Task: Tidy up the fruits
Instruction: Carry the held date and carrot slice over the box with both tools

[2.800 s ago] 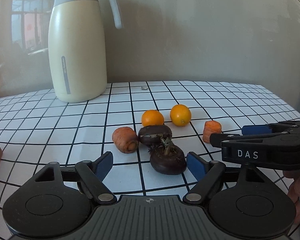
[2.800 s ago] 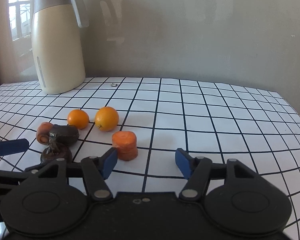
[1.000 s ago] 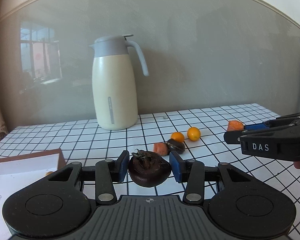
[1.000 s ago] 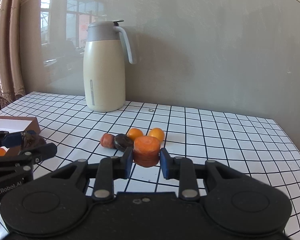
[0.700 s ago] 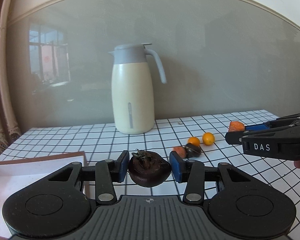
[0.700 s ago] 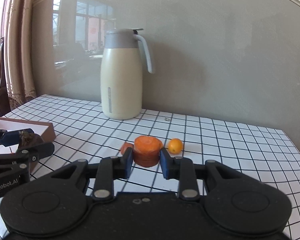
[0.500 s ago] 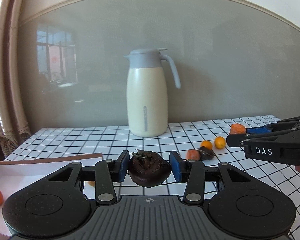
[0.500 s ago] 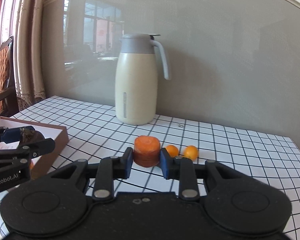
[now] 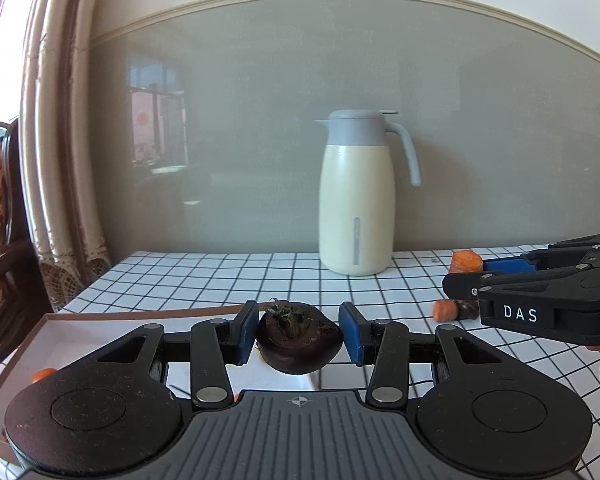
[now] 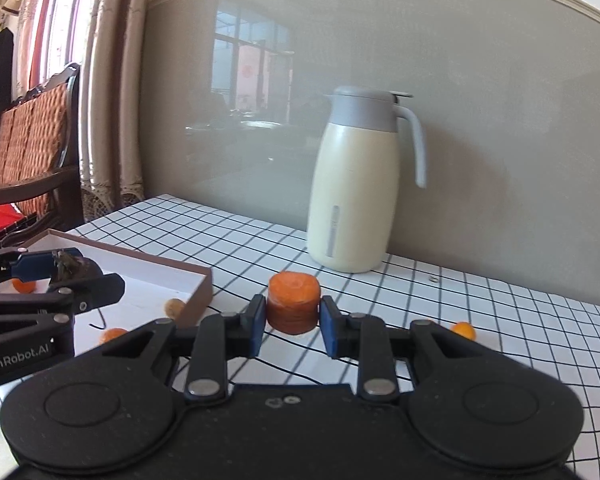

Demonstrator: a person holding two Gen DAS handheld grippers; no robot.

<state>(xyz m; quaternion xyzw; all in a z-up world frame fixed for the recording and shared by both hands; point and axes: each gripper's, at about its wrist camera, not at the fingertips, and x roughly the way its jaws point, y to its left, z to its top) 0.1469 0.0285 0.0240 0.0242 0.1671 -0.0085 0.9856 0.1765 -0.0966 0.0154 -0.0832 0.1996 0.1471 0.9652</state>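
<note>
Since a second ago I have swung both loads away from the pile: my left hand-held gripper (image 9: 299, 339) is clamped on the dark fruit (image 9: 299, 343), now over the near edge of the box (image 10: 198, 286) at my 9 o'clock, and my right hand-held gripper (image 10: 293, 322) pinches the carrot chunk (image 10: 293, 307) above the bench (image 10: 500, 300) just beside the box, so both drops come next, I judge. I read "DAS" on the right one and "GenRobot.AI" on the left; the jug (image 9: 357, 208) at 12 o'clock shows no readable label.
</note>
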